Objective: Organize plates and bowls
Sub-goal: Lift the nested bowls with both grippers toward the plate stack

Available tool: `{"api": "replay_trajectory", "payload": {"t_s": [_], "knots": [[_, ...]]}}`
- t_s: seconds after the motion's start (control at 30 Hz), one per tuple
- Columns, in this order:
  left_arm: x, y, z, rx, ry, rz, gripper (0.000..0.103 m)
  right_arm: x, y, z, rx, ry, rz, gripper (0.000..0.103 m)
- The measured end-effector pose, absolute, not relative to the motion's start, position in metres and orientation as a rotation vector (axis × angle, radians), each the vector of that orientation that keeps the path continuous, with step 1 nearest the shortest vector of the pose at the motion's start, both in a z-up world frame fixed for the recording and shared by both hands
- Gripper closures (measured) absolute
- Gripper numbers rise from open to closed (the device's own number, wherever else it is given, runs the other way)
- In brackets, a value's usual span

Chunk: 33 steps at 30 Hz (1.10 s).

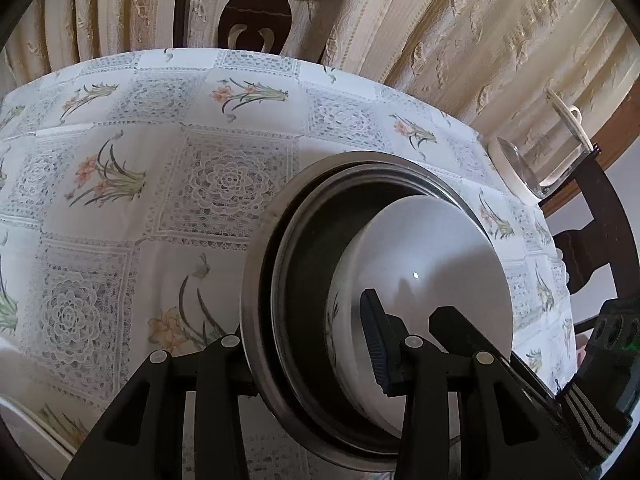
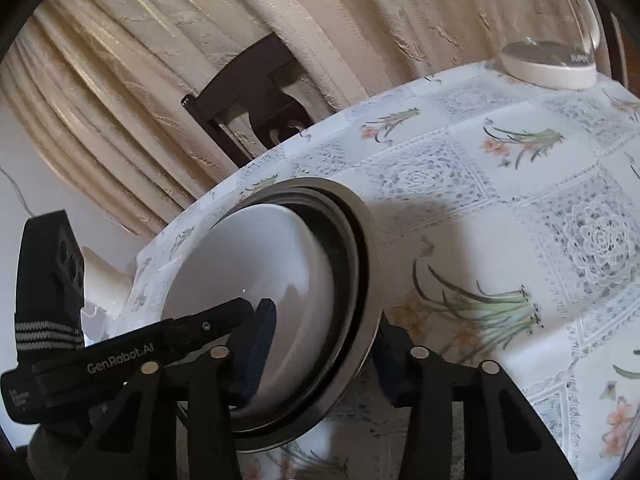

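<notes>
A stack of steel plates [image 1: 264, 280] holds a white bowl [image 1: 432, 248] with a flower print on its outside. Both grippers grip the stack from opposite sides and hold it tilted over the table. My left gripper [image 1: 312, 340] is shut on the rims: one finger [image 1: 376, 344] sits inside the bowl, the other is hidden behind the plates. In the right wrist view my right gripper [image 2: 324, 344] is shut on the same steel plates [image 2: 368, 264] and white bowl [image 2: 256, 252], with one finger [image 2: 260, 344] inside the bowl. The left gripper's body [image 2: 120, 352] shows at the lower left.
The round table [image 1: 160, 184] has a white floral lace-print cloth. A glass kettle on a white base [image 1: 536, 152] stands at the far right edge; it also shows in the right wrist view [image 2: 556, 60]. Dark wooden chairs [image 1: 252, 12] and cream curtains surround the table. A white plate edge [image 1: 28, 436] is lower left.
</notes>
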<state>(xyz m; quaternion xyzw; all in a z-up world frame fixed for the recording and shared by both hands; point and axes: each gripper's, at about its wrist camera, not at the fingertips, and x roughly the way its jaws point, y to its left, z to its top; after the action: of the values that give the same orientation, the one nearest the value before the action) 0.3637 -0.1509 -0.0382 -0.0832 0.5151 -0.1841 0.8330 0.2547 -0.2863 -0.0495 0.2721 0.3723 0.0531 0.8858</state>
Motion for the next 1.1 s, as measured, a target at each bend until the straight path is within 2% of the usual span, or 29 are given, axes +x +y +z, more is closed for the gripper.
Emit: {"api": "replay_trajectory", "payload": {"t_s": [0.63, 1.1], "knots": [[0.351, -0.142, -0.025, -0.214, 1.149, -0.377, 0.062, 0.247, -0.294, -0.037, 0.690, 0.788, 0.146, 0.054], [0.327, -0.122, 0.008, -0.196, 1.144, -0.354, 0.062, 0.228, -0.278, -0.022, 0.727, 0.793, 0.199, 0.054]]}}
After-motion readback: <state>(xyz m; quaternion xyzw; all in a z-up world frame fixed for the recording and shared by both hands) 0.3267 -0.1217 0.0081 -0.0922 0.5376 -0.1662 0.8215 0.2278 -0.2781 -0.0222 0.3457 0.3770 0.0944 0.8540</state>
